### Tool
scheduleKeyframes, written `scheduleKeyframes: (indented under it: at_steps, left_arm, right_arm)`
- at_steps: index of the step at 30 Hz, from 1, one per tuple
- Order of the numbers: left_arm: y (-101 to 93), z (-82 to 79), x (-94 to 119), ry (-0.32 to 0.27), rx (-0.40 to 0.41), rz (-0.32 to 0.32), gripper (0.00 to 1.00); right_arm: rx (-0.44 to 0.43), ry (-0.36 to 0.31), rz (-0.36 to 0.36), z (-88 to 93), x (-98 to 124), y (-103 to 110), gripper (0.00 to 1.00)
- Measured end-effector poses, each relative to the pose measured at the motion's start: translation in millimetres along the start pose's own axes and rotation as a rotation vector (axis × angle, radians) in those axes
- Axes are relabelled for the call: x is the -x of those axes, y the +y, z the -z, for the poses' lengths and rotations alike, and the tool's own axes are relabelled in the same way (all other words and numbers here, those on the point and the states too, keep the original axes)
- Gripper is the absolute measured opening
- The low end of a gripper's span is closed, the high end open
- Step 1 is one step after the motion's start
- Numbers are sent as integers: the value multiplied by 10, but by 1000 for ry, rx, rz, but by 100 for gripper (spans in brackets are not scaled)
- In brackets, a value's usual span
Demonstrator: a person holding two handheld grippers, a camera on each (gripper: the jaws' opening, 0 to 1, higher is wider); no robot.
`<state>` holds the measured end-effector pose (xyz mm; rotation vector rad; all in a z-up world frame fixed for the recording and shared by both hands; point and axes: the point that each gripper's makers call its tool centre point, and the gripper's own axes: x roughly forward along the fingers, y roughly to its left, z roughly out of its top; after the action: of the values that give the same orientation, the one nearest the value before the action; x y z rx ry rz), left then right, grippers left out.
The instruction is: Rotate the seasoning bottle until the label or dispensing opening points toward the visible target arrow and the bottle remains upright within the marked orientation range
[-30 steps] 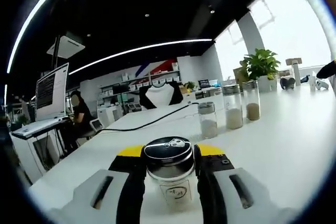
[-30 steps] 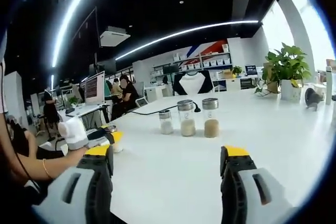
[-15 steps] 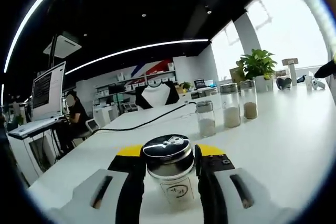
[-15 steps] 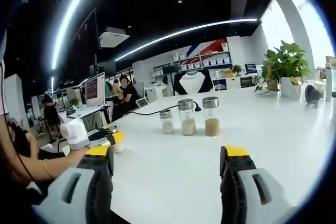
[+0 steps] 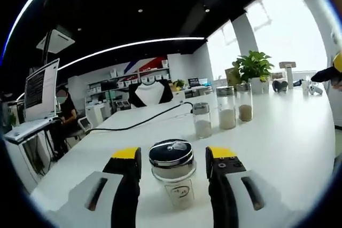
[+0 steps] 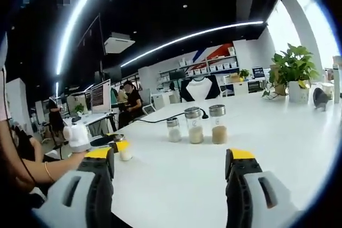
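Since a second ago the left gripper has parted its jaws: the black pads that pressed against the seasoning bottle now stand clear of it, with a strip of white table showing on either side. Left gripper view: the bottle stands upright on the table between the two spread jaws, touching neither, its dark shiny cap level with the yellow jaw tips and a small printed label on its clear body facing the camera. Beyond it, well apart, three glass jars stand upright in a row, each partly filled with pale or tan powder; a black cable runs across the table behind, and a potted plant stands at the far right. Right gripper view: the right gripper is wide open and empty above bare table. At the left, the left gripper appears in a person's hand, the bottle standing at its yellow tips. The three jars stand ahead, near mid-table.
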<state>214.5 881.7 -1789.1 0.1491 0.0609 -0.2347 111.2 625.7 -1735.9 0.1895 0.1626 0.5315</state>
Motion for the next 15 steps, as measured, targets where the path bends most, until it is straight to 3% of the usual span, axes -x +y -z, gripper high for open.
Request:
scheduleKeyframes:
  at_steps: [6,10,15]
  left_arm:
    - [-11,-175,63,-5,25,20,68]
    - [-60,-305,103,-13,19,27,70]
    - [-117,-493,99,-53,25,31,90]
  right_arm:
    - [0,7,23,40,38,-66,91]
    - [8,18,36,106,63,-78,90]
    - [-12,6,31,107,82,-80,89]
